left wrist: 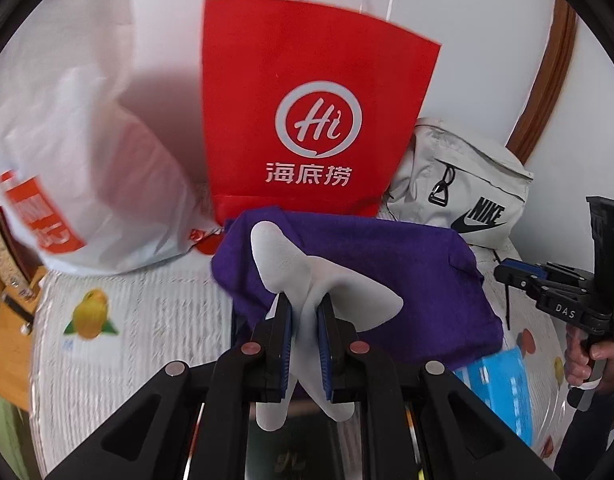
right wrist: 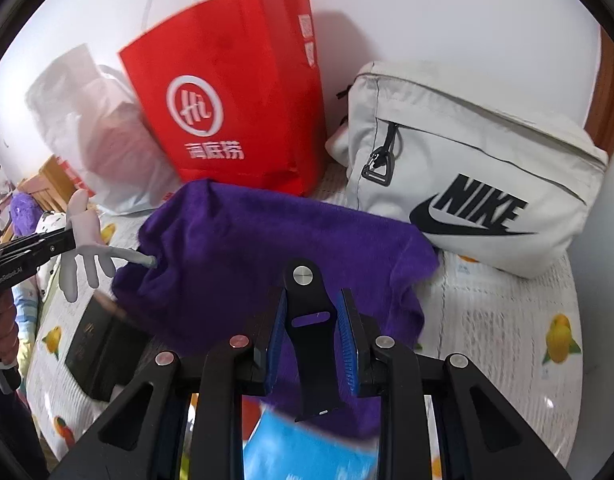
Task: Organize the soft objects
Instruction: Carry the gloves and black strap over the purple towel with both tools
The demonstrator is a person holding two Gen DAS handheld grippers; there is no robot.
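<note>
A white soft toy with limp limbs is pinched between the blue pads of my left gripper, which is shut on it. The right wrist view shows the same toy hanging from the left gripper at the far left. My right gripper is shut on a black strap with a silver stud, its end hanging below the pads. The left wrist view shows the right gripper at the right edge. A purple cloth lies crumpled on the table beneath both grippers.
A red paper bag stands against the wall, with a white plastic bag to its left and a pale Nike bag to its right. A blue packet and a black box lie near the cloth on the fruit-print table cover.
</note>
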